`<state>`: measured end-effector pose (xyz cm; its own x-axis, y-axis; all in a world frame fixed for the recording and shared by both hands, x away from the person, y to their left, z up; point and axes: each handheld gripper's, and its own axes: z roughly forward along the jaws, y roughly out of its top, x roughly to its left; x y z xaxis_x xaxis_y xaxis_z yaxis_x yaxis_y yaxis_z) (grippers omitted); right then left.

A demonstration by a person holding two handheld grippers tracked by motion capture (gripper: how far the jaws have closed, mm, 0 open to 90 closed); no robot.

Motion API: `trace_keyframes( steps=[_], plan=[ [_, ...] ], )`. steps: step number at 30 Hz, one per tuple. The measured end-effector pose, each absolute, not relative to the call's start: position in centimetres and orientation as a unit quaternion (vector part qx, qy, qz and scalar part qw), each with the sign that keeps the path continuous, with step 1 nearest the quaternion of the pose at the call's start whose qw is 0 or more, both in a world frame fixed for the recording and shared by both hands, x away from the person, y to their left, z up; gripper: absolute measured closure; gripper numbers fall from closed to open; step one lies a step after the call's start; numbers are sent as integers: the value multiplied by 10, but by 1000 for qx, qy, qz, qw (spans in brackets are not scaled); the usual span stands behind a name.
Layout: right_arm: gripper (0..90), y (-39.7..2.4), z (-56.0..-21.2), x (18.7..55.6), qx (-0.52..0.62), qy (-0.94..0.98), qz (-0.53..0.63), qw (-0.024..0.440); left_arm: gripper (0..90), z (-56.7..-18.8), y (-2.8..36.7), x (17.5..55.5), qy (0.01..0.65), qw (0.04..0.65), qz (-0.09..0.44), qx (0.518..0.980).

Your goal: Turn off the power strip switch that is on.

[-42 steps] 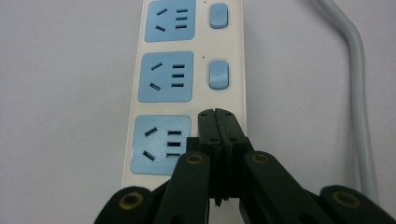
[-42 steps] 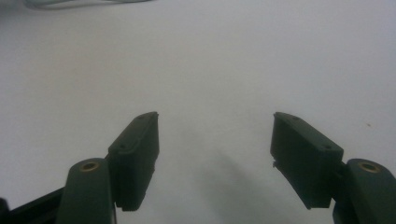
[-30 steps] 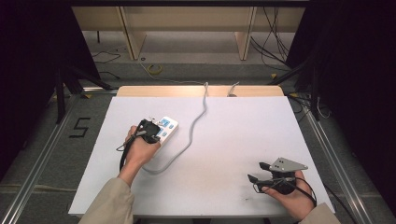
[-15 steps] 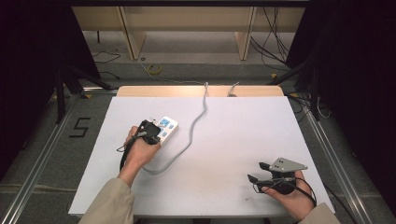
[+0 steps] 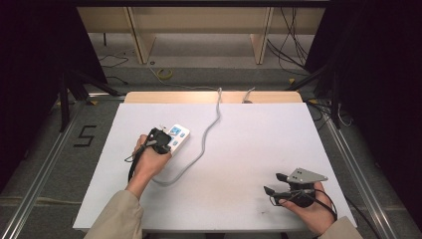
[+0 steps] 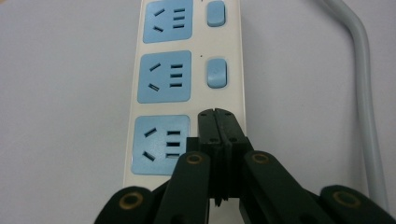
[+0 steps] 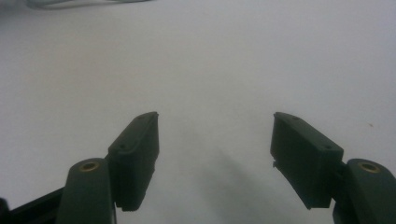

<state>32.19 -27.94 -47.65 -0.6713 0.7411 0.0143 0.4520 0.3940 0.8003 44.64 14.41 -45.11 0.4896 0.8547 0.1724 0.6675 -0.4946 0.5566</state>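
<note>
A white surface carries a white power strip with blue sockets, lying left of centre in the high view. Its grey cord curls from beside the strip and runs away to the far edge of the surface.

The left hand holds the left gripper down on the near end of the strip. In the left gripper view that gripper is clenched, its two black jaws pressed flat together, their tips over the strip's nearest switch position, just beside the nearest blue socket. Two blue switches show farther along the strip, each beside a socket.

The right hand rests at the near right corner of the surface, well apart from the strip. The right gripper is released, jaws spread wide above bare white surface, grasping nothing.
</note>
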Motion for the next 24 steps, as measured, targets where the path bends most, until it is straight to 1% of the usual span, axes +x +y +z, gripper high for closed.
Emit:
trace_keyframes(
  steps=[19, 22, 24],
  plan=[
    [336, -280, -476, 322, 365, 816, 413, 176, 897, -451, 147, 447, 455, 220, 213, 836],
    [336, -279, -476, 322, 366, 815, 413, 176, 897, -448, 147, 446, 453, 225, 221, 834],
    [336, -280, -476, 322, 366, 815, 414, 176, 897, -448, 148, 446, 456, 226, 214, 834]
  ],
)
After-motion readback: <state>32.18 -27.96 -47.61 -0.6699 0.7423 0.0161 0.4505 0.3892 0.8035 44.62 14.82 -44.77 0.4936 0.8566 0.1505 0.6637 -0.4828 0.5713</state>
